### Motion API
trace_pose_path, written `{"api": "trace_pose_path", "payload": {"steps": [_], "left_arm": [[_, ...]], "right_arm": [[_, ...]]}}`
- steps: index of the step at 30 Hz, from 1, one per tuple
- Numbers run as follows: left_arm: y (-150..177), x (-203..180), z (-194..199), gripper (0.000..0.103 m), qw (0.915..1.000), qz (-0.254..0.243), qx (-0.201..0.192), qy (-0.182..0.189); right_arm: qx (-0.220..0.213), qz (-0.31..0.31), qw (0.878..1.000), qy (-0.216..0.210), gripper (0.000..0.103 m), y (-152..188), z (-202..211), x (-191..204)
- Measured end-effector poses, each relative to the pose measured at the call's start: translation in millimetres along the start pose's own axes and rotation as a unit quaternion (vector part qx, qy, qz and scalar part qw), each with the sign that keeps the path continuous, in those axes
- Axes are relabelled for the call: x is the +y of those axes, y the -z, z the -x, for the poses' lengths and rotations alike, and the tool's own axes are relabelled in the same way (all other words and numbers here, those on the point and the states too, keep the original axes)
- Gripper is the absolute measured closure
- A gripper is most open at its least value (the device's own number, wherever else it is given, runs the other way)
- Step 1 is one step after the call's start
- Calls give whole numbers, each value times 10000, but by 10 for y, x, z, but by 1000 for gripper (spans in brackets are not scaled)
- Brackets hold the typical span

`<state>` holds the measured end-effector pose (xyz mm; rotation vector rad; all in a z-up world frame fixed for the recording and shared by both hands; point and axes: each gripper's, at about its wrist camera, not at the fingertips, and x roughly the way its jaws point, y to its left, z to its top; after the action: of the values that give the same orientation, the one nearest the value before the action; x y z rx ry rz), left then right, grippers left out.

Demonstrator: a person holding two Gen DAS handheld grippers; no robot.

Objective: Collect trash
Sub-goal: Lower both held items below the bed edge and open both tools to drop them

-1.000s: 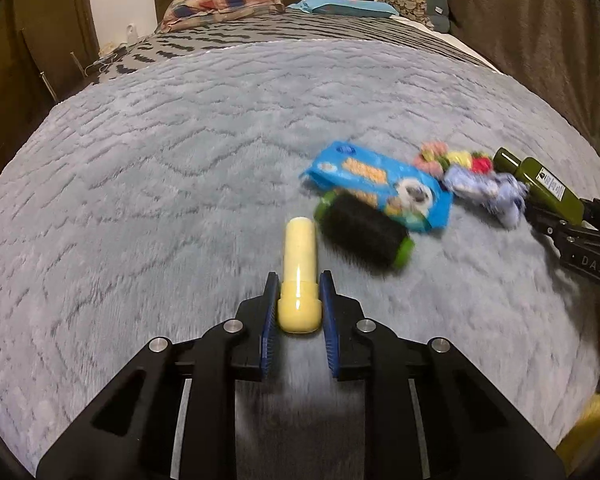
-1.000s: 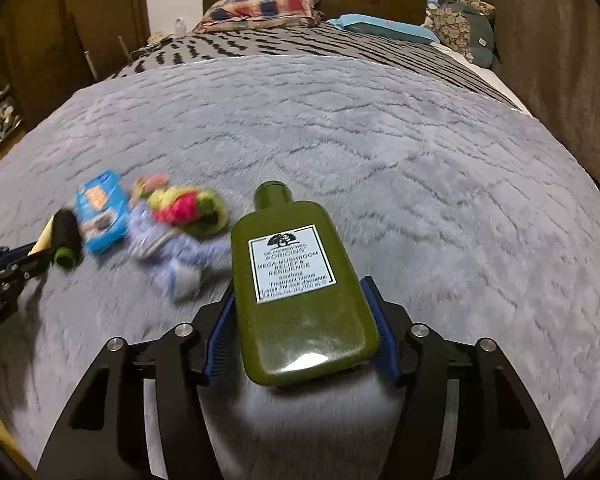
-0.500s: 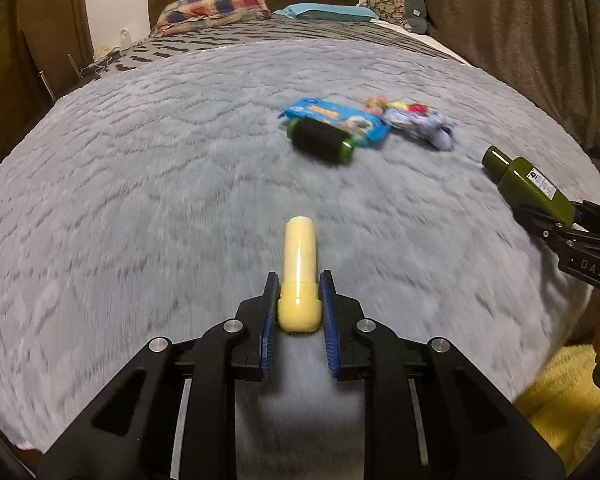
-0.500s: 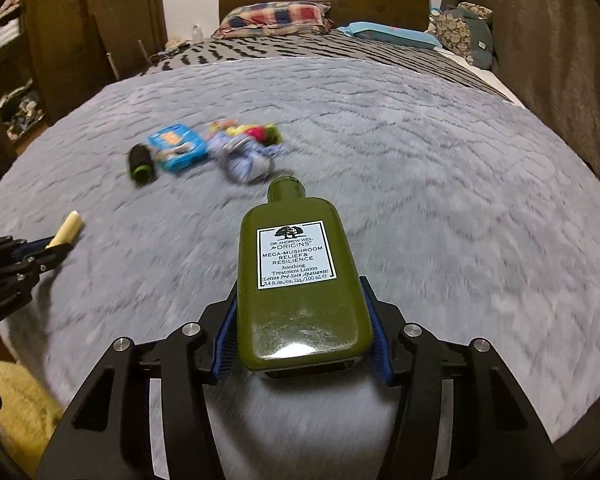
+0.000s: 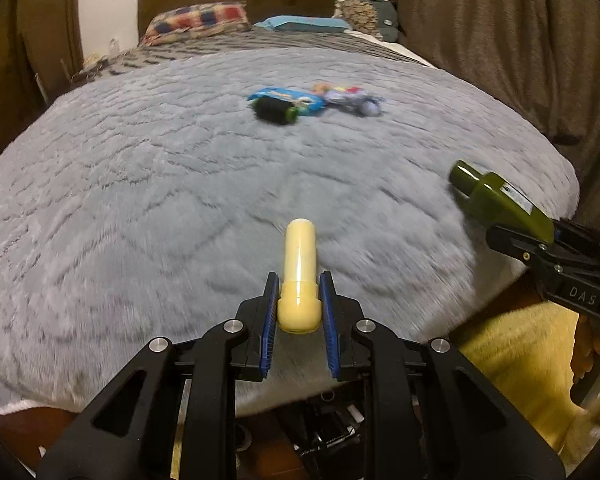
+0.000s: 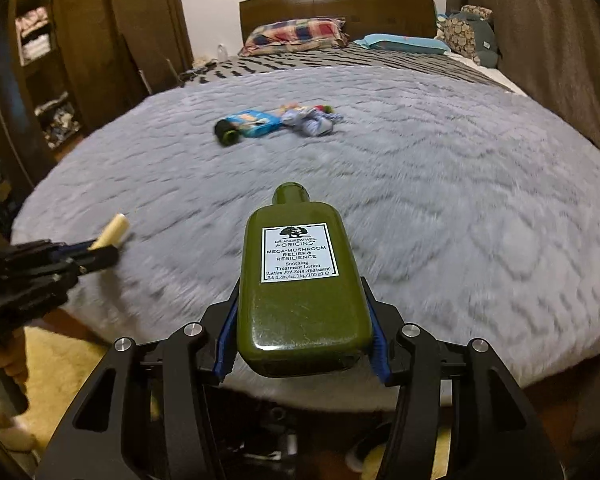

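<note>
Grey plush blanket [image 5: 148,208], covering the bed; all loose items are carried on it.

Item 1: pale yellow tube [image 5: 299,272]. It is clenched at its capped end between the blue pads of the left gripper [image 5: 299,308], with the rest of its length projecting straight ahead of the jaws, above the near edge of the bed.

Item 2: olive green lotion bottle [image 6: 300,280], white label facing up. It is grasped across its lower body by the right gripper [image 6: 302,344]; its neck points forward, away from the jaws. The jaws have just been closing slightly, with the bottle between them and the pads pressed on both of its sides.

Item 3: black roller with green ends [image 5: 275,110], lying on the blanket well ahead of both sets of jaws.

Item 4: blue snack packet [image 5: 290,101], touching the roller on its far side.

Item 5: bundle of coloured wrappers and crumpled cloth [image 5: 350,98], just beside the packet; details are blurred.

Item 6: yellow rug [image 5: 516,364], seen on the floor below the jaws, beside the bed.
</note>
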<state>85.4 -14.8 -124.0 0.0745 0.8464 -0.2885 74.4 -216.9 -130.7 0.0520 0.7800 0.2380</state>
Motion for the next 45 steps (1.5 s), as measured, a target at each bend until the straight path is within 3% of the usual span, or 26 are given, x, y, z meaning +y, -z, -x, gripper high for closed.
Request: {"api": "trace_pose_path", "payload": {"steps": [10,19,28,36,45], "left_arm": [[506,-275,206,84,9997,-77,113,221],[874,-297,249,84,9987,62,332,375],[1194,-339,-35,84,9948,77,871,516],[1438,-340,-497,84,9853,128,1591,609],[1613,-281,-837,84,9764,199,2057,632]], "right_arm": [[91,25,9996,-247,51,457,298,244],[545,-78,9979,-338,51,841,196,292],[1207,-12,9917,-436,51,1189,-107,415],[1705,-134,9843,-438,51,1388,-400,374],[2238,-162,9740,-311,51,1533,-713,322]]}}
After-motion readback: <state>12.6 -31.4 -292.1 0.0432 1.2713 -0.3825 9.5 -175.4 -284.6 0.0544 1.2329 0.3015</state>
